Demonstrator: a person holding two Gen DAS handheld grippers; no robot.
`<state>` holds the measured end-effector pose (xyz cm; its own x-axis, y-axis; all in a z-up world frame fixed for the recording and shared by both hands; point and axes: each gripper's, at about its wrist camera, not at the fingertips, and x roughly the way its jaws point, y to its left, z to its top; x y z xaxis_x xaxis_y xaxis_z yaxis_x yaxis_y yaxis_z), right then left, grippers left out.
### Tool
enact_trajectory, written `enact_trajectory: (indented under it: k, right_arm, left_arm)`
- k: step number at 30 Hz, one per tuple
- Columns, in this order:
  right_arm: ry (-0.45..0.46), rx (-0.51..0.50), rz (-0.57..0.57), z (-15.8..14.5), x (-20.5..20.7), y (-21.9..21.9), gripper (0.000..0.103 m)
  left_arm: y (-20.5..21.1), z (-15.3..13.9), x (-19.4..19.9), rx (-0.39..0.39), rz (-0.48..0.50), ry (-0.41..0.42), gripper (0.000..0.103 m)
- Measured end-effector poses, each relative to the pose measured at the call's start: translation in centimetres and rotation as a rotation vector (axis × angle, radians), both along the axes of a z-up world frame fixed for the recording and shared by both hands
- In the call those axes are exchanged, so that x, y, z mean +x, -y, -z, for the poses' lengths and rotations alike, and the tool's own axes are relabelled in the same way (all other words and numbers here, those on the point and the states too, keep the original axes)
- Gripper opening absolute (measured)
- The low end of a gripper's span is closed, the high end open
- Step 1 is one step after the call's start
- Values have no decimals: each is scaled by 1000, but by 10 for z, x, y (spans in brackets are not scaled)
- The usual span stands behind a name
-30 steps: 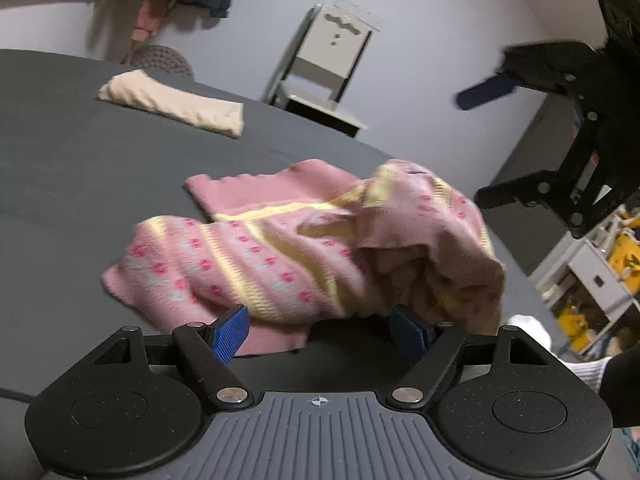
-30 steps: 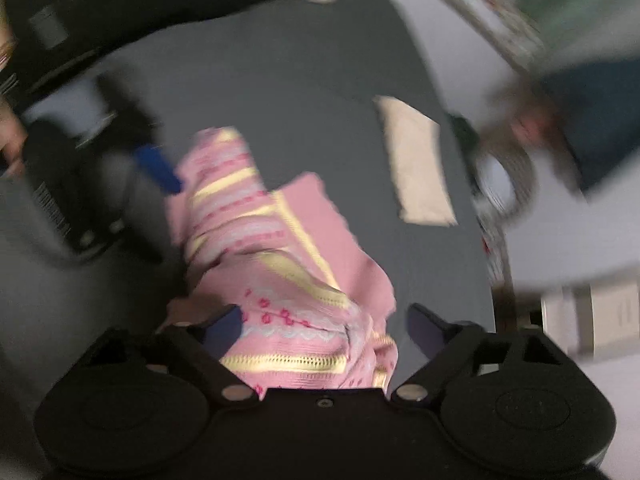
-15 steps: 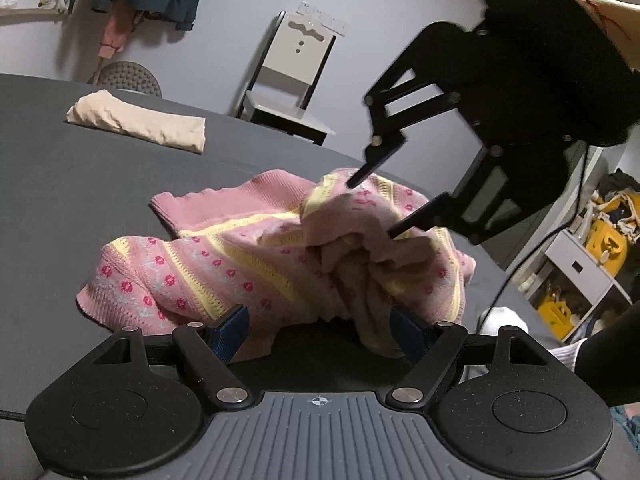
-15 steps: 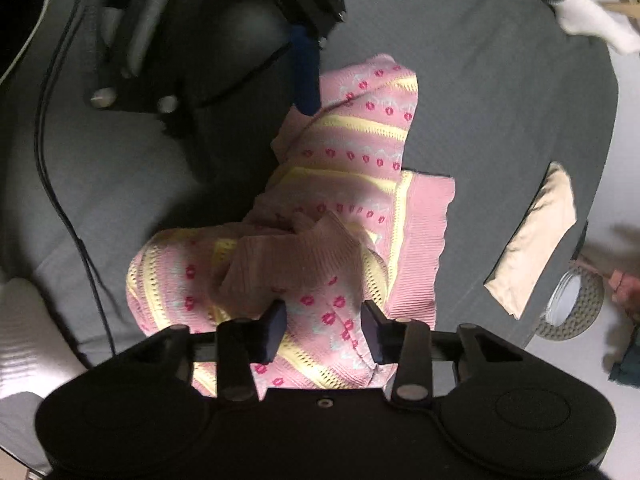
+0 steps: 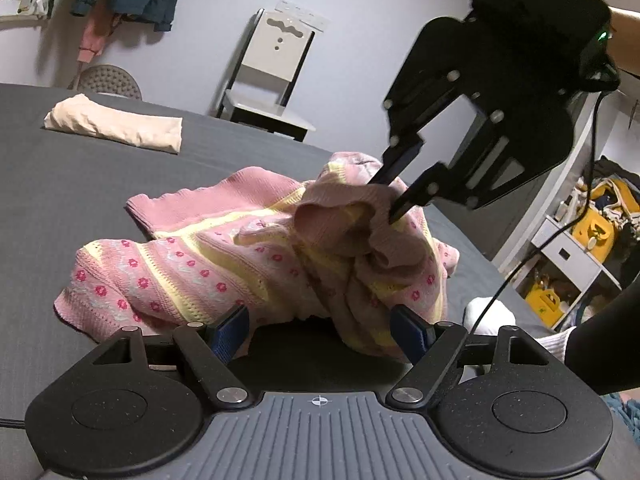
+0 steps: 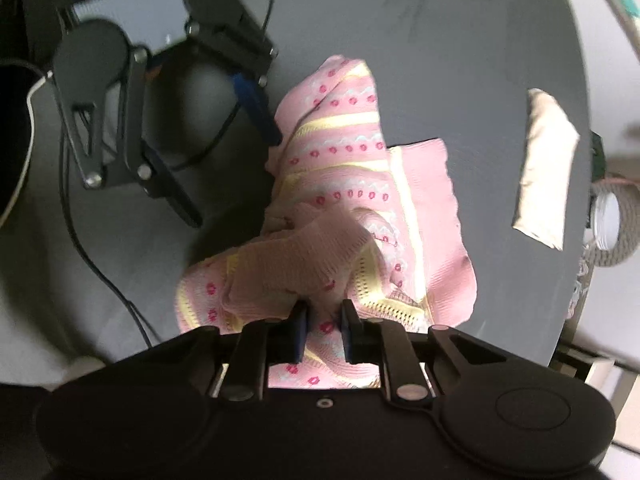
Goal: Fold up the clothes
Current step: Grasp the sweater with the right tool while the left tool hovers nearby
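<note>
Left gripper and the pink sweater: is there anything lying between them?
Nothing. In the left wrist view only bare dark table separates the open left gripper from the pink sweater.

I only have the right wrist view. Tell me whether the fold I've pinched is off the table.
Observer: In the left wrist view, the right tool pinches a fold of the pink sweater held above the rest, which lies crumpled on the table.
Operator: Report the left tool's height.
Observer: The left tool sits low, near the tabletop. It is open, with the sweater's hem just ahead of it and nothing gripped.
Operator: Say what's beyond the folded cream cloth.
Observer: Past the cream cloth, a chair stands by the wall, off the table.
</note>
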<state>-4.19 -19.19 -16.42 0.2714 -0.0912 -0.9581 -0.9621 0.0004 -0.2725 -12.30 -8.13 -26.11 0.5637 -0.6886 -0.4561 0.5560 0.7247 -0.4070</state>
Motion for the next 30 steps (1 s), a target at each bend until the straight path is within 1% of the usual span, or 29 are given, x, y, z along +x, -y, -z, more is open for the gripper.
enact_trajectory:
  k: [1, 2, 4, 8, 10, 15, 17, 20, 23, 25, 30]
  right_arm:
    - [9, 7, 4, -2, -3, 2, 19]
    - [19, 1, -6, -1, -7, 3, 25]
    - [41, -24, -50, 4, -16, 3, 31]
    - [61, -92, -168, 9, -29, -4, 31]
    - [78, -131, -240, 7, -34, -9, 30]
    - [132, -152, -311, -2, -31, -23, 29]
    - [135, -176, -332, 0, -26, -28, 29]
    - [99, -239, -349, 9, -18, -31, 23]
    - [39, -283, -344, 17, -14, -32, 22]
    - [7, -289, -336, 21, -12, -35, 22]
    - [-11, -297, -351, 29, -12, -38, 21]
  left_arm:
    - [1, 0, -1, 0, 3, 3, 78]
    - [1, -1, -1, 1, 5, 8, 78]
    - [2, -2, -3, 1, 10, 13, 78]
    - [3, -3, -5, 0, 15, 27, 78]
    - [3, -3, -6, -1, 16, 32, 78]
    - [4, -3, -6, -6, 25, 32, 78]
    - [5, -2, -7, -6, 31, 32, 78]
    - [5, -2, -7, -2, 31, 35, 78]
    - [5, -2, -8, 1, 31, 38, 78]
    - [4, -2, -8, 4, 31, 39, 78]
    - [3, -2, -7, -6, 26, 23, 78]
